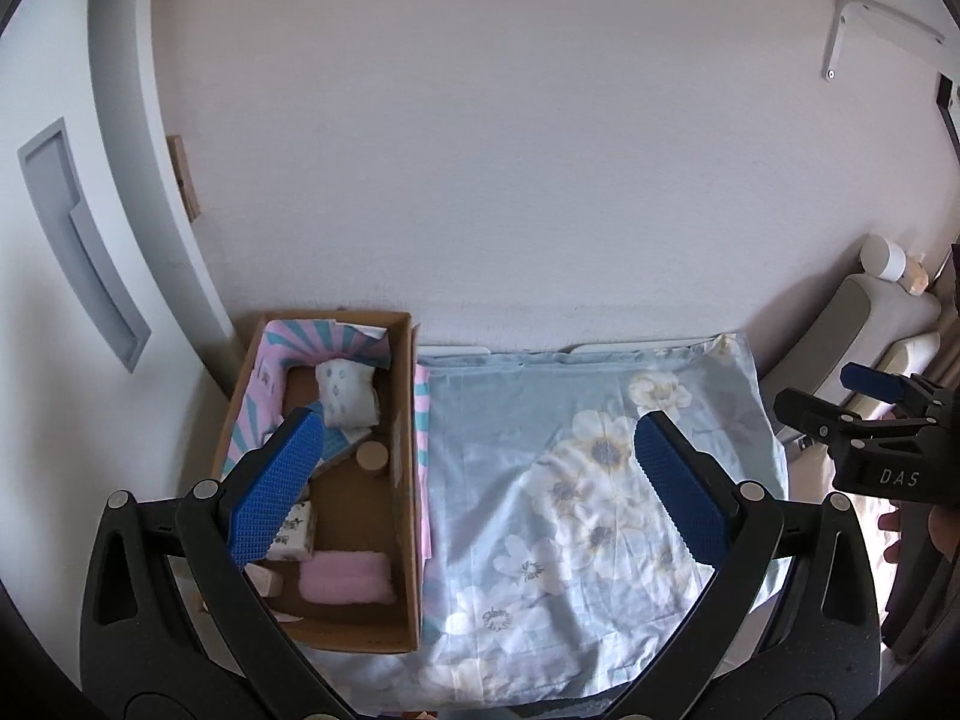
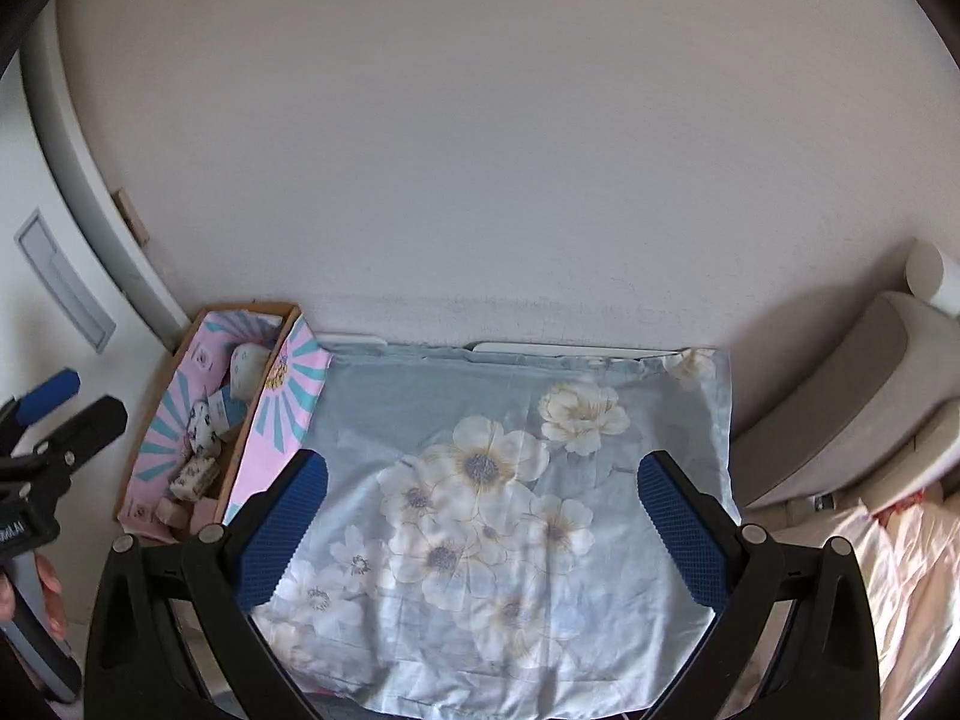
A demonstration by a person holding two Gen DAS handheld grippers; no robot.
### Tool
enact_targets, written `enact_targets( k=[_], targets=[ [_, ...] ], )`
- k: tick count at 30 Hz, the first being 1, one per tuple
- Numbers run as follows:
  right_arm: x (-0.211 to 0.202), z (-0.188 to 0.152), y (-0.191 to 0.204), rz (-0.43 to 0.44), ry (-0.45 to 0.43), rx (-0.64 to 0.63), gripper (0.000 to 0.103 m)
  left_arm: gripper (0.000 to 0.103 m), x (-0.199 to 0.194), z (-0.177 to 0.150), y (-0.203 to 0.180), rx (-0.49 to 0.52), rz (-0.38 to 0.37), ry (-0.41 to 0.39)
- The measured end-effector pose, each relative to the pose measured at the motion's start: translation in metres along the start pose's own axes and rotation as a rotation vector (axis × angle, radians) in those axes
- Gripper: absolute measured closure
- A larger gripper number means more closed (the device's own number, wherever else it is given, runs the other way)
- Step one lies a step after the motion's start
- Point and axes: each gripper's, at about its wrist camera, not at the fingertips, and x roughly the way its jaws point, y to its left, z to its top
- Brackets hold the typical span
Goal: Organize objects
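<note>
A cardboard box (image 1: 405, 480) lined with pink and teal striped paper stands at the left of a table under a light blue flowered cloth (image 1: 600, 480). Inside lie a white patterned pouch (image 1: 348, 390), a pink fluffy pad (image 1: 345, 576), a beige round block (image 1: 372, 456), a patterned cube (image 1: 294, 531) and a wooden block (image 1: 267, 579). My left gripper (image 1: 474, 480) hovers open over the box's right wall, nothing between its fingers. My right gripper (image 2: 480, 525) hangs open above the cloth (image 2: 510, 510), empty. The box (image 2: 240, 456) shows at that view's left.
A white wall rises right behind the table. A grey cushioned seat (image 2: 852, 408) stands to the right, with white crumpled fabric (image 2: 870, 570) below it. A white door with a recessed handle (image 1: 84, 246) is at the left. A hand (image 2: 48, 594) grips the left tool.
</note>
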Motion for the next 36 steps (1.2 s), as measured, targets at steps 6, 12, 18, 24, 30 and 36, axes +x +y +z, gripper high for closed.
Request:
enact_targets(
  k=[6, 12, 18, 24, 30, 36],
  targets=[
    [-0.007, 0.002, -0.005, -0.018, -0.03, 0.04, 0.0, 0.0, 0.0, 0.004, -0.001, 0.009, -0.011, -0.008],
    [-0.009, 0.002, -0.004, -0.022, -0.036, 0.04, 0.0, 0.0, -0.001, 0.002, -0.001, 0.022, -0.01, -0.008],
    [-0.008, 0.003, -0.003, -0.023, -0.036, 0.041, 0.0, 0.0, -0.003, 0.002, -0.001, 0.024, -0.012, -0.004],
    [-0.009, 0.004, -0.004, -0.021, -0.035, 0.037, 0.0, 0.0, -0.005, 0.001, -0.004, 0.032, -0.01, -0.002],
    [-0.012, 0.003, -0.007, -0.034, -0.037, 0.055, 0.0, 0.0, -0.004, 0.001, -0.006, 0.031, -0.013, 0.004],
    [-0.012, 0.002, -0.009, -0.044, -0.039, 0.065, 0.0, 0.0, -0.002, 0.002, -0.009, 0.043, -0.018, 0.005]
  ],
)
